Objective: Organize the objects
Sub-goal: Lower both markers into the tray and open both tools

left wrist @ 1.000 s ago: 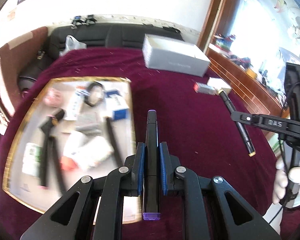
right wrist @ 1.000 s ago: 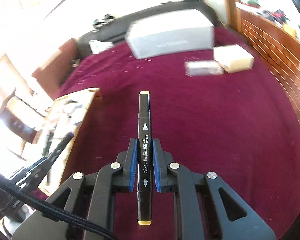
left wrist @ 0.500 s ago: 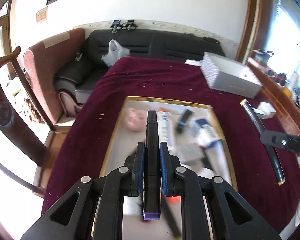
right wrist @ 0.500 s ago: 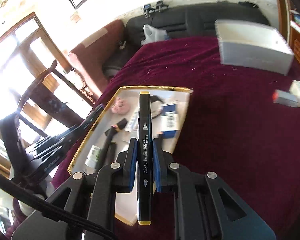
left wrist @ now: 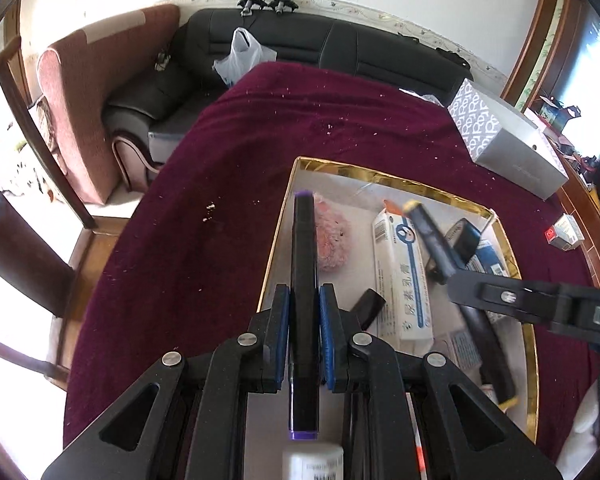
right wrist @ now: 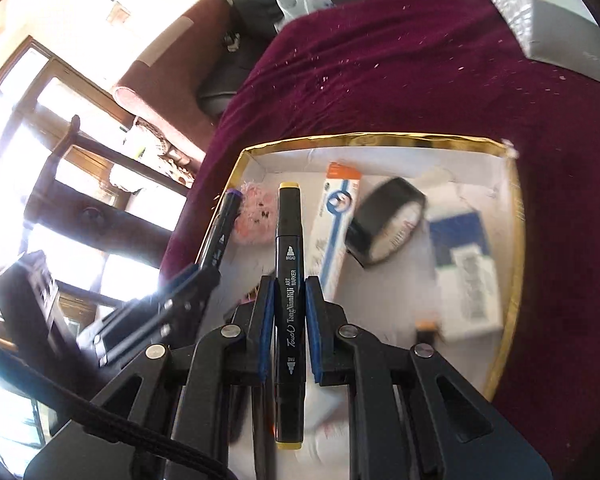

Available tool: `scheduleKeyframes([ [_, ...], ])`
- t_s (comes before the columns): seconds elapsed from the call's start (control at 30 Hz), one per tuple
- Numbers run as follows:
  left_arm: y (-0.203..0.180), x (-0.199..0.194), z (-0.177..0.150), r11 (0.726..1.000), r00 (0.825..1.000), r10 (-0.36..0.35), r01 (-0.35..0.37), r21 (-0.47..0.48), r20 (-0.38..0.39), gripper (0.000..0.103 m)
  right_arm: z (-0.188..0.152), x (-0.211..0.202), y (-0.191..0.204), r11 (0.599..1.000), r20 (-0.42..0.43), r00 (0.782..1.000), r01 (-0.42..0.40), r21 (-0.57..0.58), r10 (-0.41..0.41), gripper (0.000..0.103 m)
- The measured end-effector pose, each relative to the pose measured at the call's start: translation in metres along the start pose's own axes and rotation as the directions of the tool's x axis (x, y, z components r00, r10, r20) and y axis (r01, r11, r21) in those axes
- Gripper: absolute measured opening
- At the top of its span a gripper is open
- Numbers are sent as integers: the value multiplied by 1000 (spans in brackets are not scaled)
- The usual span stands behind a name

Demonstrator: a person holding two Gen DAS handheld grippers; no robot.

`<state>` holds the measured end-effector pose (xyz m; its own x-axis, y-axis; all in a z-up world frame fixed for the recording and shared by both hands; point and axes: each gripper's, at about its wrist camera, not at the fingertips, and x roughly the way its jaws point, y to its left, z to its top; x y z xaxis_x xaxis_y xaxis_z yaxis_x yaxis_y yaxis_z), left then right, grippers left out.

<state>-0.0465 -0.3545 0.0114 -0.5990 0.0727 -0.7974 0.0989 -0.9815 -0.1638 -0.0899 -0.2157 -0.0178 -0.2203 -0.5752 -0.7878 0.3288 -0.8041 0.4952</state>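
Observation:
My left gripper [left wrist: 304,300] is shut on a black marker with purple ends [left wrist: 303,264], held over the left side of the gold-rimmed tray [left wrist: 388,174]. My right gripper [right wrist: 289,292] is shut on a black marker with yellow ends [right wrist: 289,240], held over the same tray [right wrist: 364,138]. In the right wrist view the left gripper [right wrist: 204,270] and its purple-tipped marker [right wrist: 224,220] sit just left of mine. In the left wrist view the right gripper's yellow-tipped marker [left wrist: 432,236] crosses over the tray's right half.
The tray holds a pink fluffy item [left wrist: 332,240], a white and blue box [left wrist: 404,272], a black band [right wrist: 388,220] and a blue and white box [right wrist: 466,268]. It lies on a maroon cloth [left wrist: 220,200]. A grey box [left wrist: 508,140] stands at the back right.
Both grippers have moved left from above the cloth to above the tray and lower toward it, each still holding its marker. They are now side by side.

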Motion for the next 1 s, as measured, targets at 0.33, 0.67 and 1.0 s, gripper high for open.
scheduleKeyframes([
  [0.33,7,12,5,998,998,-50,48,-42,-48,12,25,54,9,998,-61,996,66,15,-65,13],
  [0.67,12,16,7,993,995,-90,86,-84,-40,16,29,62,-5,997,-77,996,59,49,-55,14],
  [1.0,-5,-32,-2,996,992,-73,78,-53,99,59,13,7,8,999,84,996,32,2,-32,57],
])
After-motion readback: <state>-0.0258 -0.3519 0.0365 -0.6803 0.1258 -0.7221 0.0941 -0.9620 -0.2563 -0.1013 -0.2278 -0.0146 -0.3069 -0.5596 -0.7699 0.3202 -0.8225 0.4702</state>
